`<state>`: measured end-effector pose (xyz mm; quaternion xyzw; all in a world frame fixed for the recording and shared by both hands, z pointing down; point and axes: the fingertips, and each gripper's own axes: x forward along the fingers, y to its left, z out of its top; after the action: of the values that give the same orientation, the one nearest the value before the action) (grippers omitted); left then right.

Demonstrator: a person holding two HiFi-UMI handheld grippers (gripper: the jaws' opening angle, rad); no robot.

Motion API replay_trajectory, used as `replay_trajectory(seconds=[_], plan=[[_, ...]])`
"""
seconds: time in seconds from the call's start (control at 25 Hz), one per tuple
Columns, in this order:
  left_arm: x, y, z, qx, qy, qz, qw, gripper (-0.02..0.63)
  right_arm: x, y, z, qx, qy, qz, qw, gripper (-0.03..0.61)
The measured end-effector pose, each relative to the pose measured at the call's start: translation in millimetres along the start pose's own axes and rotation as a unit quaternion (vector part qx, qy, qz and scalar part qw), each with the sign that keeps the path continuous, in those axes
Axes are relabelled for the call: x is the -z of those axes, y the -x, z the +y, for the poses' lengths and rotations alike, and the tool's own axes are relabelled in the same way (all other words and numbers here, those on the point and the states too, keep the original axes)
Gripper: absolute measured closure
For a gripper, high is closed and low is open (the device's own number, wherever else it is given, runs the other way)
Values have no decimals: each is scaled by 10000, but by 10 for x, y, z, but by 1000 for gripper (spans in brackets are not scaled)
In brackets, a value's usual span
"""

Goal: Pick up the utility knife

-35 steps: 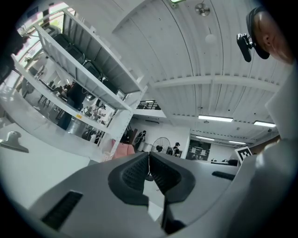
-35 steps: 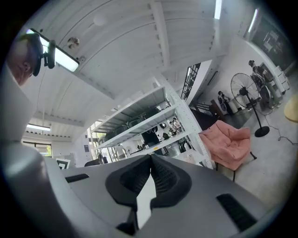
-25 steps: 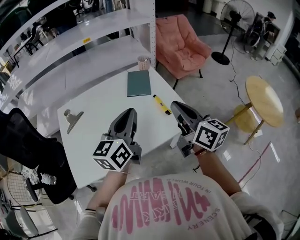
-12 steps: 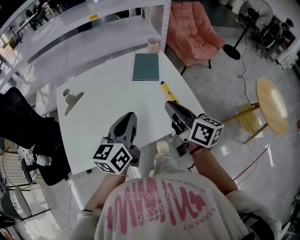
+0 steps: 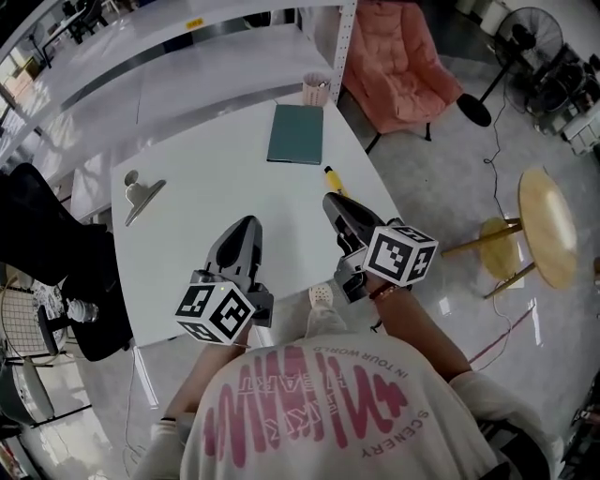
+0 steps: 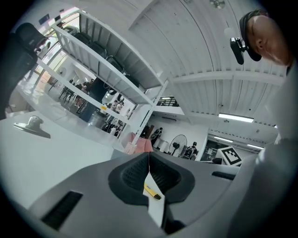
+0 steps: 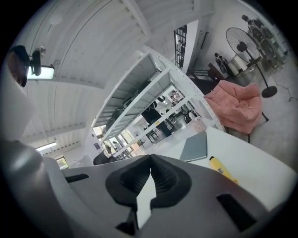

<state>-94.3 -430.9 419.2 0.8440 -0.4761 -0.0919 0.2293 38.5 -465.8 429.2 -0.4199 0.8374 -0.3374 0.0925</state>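
I see a white table (image 5: 216,178) in the middle. A green notebook (image 5: 295,134) lies flat on its far right part. A pink cup (image 5: 317,89) stands just beyond the notebook, at the far corner, beside the post of a white shelf (image 5: 187,89). A metal clip (image 5: 141,195) lies near the left edge of the table, well apart from the notebook. A black office chair (image 5: 42,244) stands left of the table. On the right, a pink armchair (image 5: 403,56) stands far away, with a fan (image 5: 525,26) further right. A round wooden side table (image 5: 548,225) stands nearer on that side.
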Motion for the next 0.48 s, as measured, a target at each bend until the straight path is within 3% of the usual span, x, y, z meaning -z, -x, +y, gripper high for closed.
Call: replay_trajectory(seconds=[0.24,0.48], plan=[[-70,-263,235,-472,40,-112,9988,589,-232,-207,-634,793,1025,380,9908,563],[-205,-498,509,-897,177,-269,9955,589,-237,-553,-1142,1025,1671,1175,9735,563]])
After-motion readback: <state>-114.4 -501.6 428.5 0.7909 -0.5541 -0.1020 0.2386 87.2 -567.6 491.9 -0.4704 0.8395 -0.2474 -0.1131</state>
